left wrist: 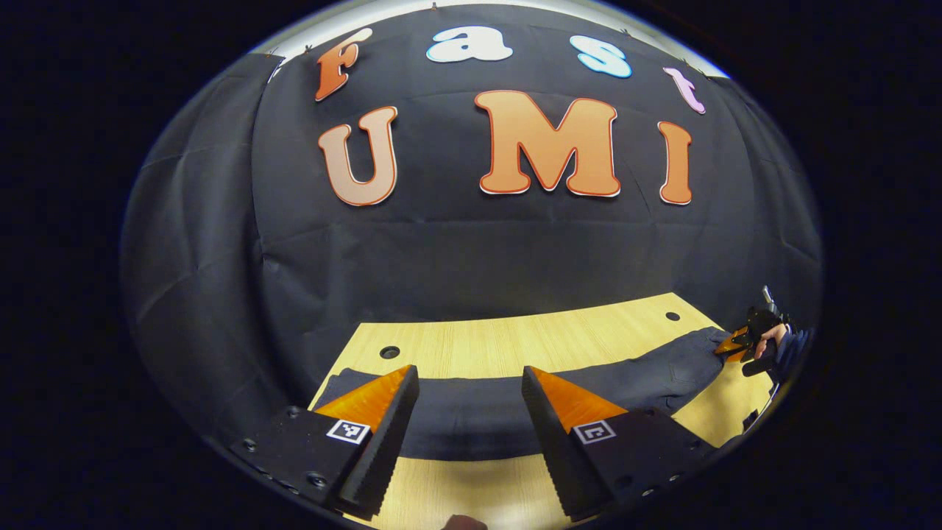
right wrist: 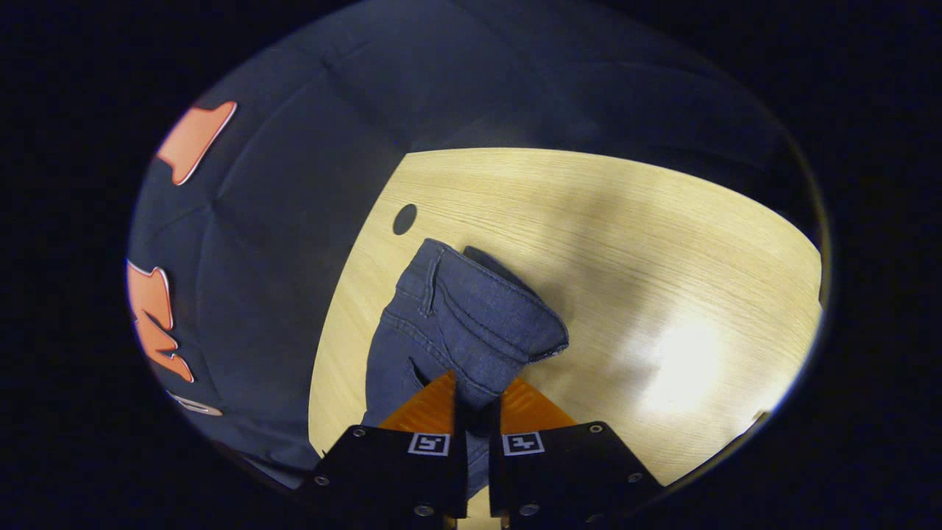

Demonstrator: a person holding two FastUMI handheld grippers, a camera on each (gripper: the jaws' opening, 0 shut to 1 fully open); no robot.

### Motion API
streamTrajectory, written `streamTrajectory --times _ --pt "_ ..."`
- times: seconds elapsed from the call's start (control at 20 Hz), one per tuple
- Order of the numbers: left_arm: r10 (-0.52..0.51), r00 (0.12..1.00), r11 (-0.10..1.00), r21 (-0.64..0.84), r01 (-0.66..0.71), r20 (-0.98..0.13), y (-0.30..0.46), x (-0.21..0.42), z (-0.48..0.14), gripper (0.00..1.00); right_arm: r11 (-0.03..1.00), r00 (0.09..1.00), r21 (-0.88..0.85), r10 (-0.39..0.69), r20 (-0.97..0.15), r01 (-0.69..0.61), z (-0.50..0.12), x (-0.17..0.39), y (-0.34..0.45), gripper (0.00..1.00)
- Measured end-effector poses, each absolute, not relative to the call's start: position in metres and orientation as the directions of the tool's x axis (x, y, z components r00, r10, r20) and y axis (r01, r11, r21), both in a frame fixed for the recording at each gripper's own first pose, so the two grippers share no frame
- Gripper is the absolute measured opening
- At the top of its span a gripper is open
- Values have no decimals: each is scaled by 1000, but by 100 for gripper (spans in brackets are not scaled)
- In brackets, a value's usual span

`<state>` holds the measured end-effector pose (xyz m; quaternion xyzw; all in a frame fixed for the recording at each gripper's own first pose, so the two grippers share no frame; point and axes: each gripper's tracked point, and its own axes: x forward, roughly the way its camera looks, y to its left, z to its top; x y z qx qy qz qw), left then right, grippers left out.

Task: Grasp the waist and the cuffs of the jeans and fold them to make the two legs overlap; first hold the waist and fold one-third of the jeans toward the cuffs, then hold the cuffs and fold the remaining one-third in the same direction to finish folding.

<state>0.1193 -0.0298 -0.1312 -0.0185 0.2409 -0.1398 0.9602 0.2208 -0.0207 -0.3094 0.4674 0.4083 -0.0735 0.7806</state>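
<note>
left gripper view: the left gripper [left wrist: 471,383] sits low over the pale wood-grain table [left wrist: 515,342], its two fingers spread wide apart with nothing between them. beyond the fingertips the dark blue denim jeans [left wrist: 508,412] lie flat and stretched along the tabletop, running from the near left edge across to the far right. at the far right end of the jeans the right gripper [left wrist: 728,346] meets the fabric, held by a person's hand [left wrist: 773,335] with a dark sleeve [left wrist: 795,350] behind it. two round dark holes mark the table, one near the left corner [left wrist: 389,352] and one near the far right corner [left wrist: 672,316]. the black cloth wall [left wrist: 441,258] of the booth rises behind the table.

right gripper view: the right gripper [right wrist: 477,394] has its fingers drawn close together, clamped on the waist end of the jeans [right wrist: 456,324], with a narrow strip of denim caught in the gap between them. the waistband [right wrist: 515,324], with its stitched seam and a belt loop [right wrist: 434,283], bunches and lifts just ahead of the fingertips, while the remaining cloth trails to the lower left on the table [right wrist: 662,258]. a round dark hole [right wrist: 404,218] lies in the tabletop just beyond the waistband's far corner. a bright patch of reflected light falls on the bare wood to the right of the jeans, well apart from the fabric.
</note>
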Motion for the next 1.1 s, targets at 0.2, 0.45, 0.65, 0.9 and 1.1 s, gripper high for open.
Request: streamTrajectory --times 0.2,0.45,0.65,0.9,1.1 --pt "-286 834 958 -113 265 -471 -22 122 -137 85 570 705 687 245 -666 451 -280 213 -22 12" --pt "-292 845 956 -134 260 -448 -3 122 -136 85 662 767 675 232 -599 326 -220 196 13 12" --pt "-248 881 969 -101 227 -404 22 123 -125 85 751 791 621 234 -566 223 -186 199 56 12" --pt "-202 911 979 -52 197 -359 44 120 -119 85 849 806 519 236 -542 100 -159 191 107 12" --pt "-197 910 980 -69 184 -364 55 117 -123 85 894 808 447 262 -528 2 -147 191 150 12"
